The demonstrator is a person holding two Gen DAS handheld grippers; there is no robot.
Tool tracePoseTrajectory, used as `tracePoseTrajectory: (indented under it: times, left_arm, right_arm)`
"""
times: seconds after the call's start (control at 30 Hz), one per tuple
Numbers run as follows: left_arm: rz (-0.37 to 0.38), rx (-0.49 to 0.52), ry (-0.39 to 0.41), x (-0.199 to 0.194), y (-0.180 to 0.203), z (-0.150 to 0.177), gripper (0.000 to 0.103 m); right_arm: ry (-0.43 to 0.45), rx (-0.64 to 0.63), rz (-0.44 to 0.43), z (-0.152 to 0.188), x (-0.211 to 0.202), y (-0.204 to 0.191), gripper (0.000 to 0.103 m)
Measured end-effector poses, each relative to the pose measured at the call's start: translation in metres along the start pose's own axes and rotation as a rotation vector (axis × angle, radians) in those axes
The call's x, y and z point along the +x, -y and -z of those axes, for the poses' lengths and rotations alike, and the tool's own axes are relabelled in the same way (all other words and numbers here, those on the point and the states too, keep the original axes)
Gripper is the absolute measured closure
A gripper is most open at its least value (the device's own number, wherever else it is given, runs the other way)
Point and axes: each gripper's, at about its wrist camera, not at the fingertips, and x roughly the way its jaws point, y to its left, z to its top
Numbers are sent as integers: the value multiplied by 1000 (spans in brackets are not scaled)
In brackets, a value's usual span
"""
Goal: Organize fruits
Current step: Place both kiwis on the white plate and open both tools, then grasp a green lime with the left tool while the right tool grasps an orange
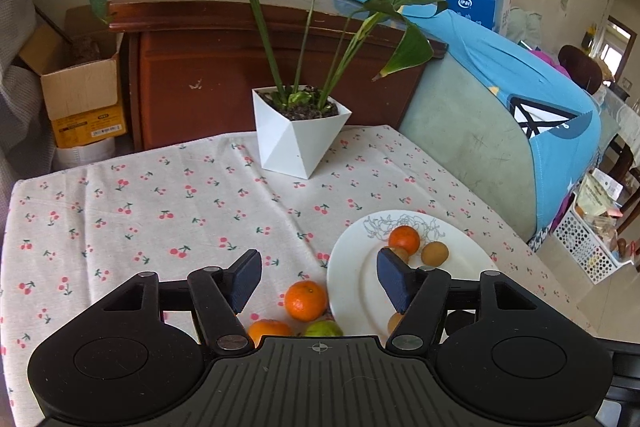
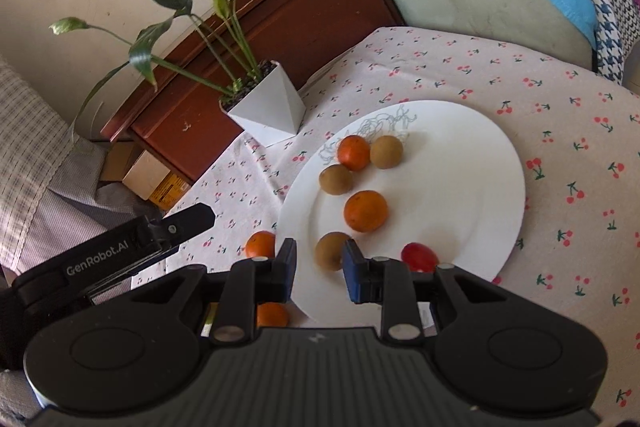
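Soft daylight fills the room, bright enough for clear colours. The plate (image 2: 480, 163) shines pale without harsh glare, and the fruit casts faint shadows on it. Both views bend strongly toward dark corners. The far doorway (image 1: 612, 39) looks washed out.

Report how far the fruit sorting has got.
Done: six fruits lie on the white plate, including an orange and a red fruit. In hand: nothing; both hand-held grippers are empty. Left: two oranges and a green fruit on the tablecloth.

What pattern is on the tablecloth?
Small red cherries on a pale tablecloth, clearest in the left wrist view.
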Motion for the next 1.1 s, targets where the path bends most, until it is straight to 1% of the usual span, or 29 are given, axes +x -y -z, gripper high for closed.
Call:
tracePoseTrajectory:
  times: [0.1,0.3,0.37,0.43,0.53,0.67,0.83,1.1]
  left_arm:
    - [-34,0,0,-6,-7,2,38]
    - [-80,-54,0,-16,-32,5,38]
    - [-93,-79,-6,-17,-40,7,38]
    - [-98,-92,-12,-18,-48,11,38]
    - [-110,-85,-36,-17,-51,17,39]
    - [-114,-82,-71,-14,-54,30,40]
    - [-116,-74,-97,-9,-55,37,40]
    - [-132,-15,-108,0,-50,44,41]
  right_arm:
    - [-19,-64,-14,8,2,-13,76]
    - [-48,-238,-43,29,6,-42,76]
    - [-63,-274,-53,36,9,-49,76]
    - [-82,-289,-56,41,14,-52,76]
    - [-103,-305,-44,46,21,-54,76]
    - [-105,-348,-17,50,27,-57,76]
    - [-110,-335,11,49,33,-53,71]
    - [-113,-336,25,48,42,-54,70]
